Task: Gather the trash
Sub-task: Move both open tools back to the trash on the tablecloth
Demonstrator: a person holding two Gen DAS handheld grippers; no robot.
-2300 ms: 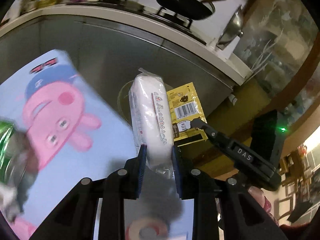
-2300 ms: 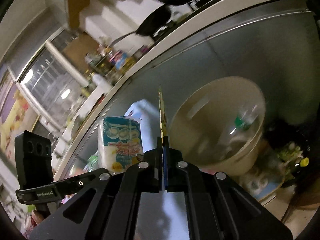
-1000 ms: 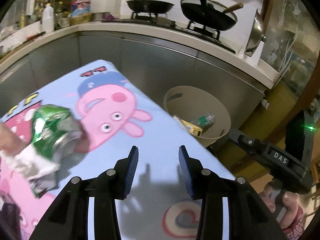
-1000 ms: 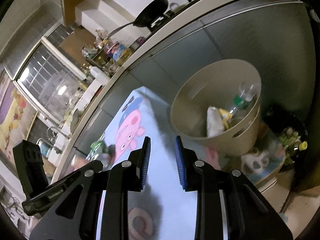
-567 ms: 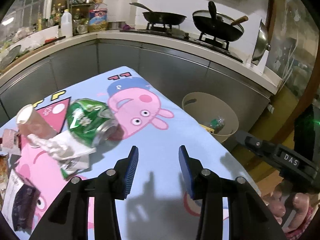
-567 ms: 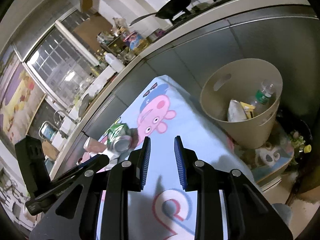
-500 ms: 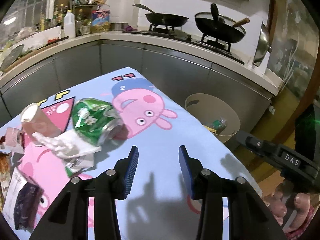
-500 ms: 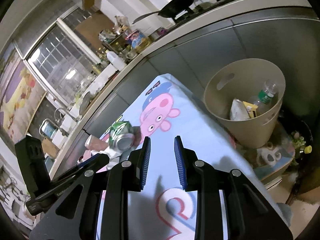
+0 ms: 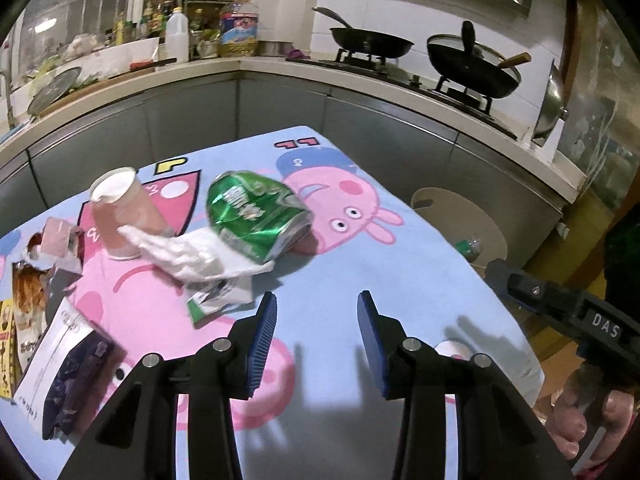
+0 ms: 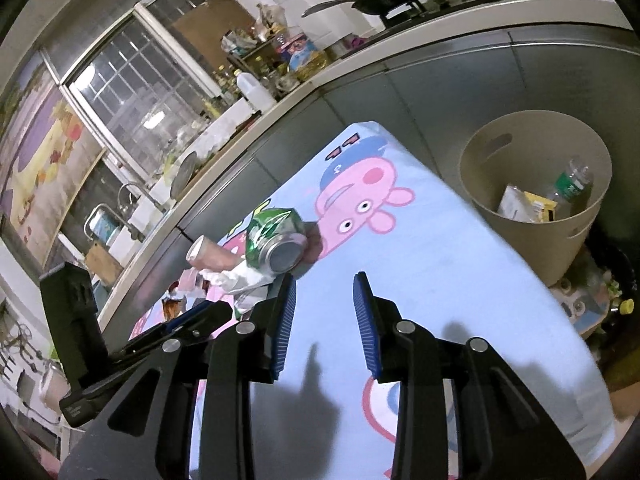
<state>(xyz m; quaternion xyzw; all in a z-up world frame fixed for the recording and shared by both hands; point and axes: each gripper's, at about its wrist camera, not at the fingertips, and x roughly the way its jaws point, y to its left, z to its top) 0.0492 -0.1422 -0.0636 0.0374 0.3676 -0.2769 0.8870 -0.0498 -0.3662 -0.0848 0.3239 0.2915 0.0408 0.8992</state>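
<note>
The crushed green can [image 9: 256,216] lies on its side, silver end [image 10: 285,257] showing. Left gripper [image 9: 316,336] apart, empty; right gripper [image 10: 325,312] just widened, empty.

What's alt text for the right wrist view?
The right gripper is open and empty above a blue cartoon-pig tablecloth. Ahead lie a crushed green can, crumpled tissue and a paper cup; a beige bin beside the table holds trash.

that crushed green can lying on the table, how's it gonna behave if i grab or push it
The crushed green can is dented all over, so it probably gives further under a squeeze. It looks light for its size, as thin metal. Lying on its side it might roll, though the dents and the crumpled white paper against it should limit that.
</note>
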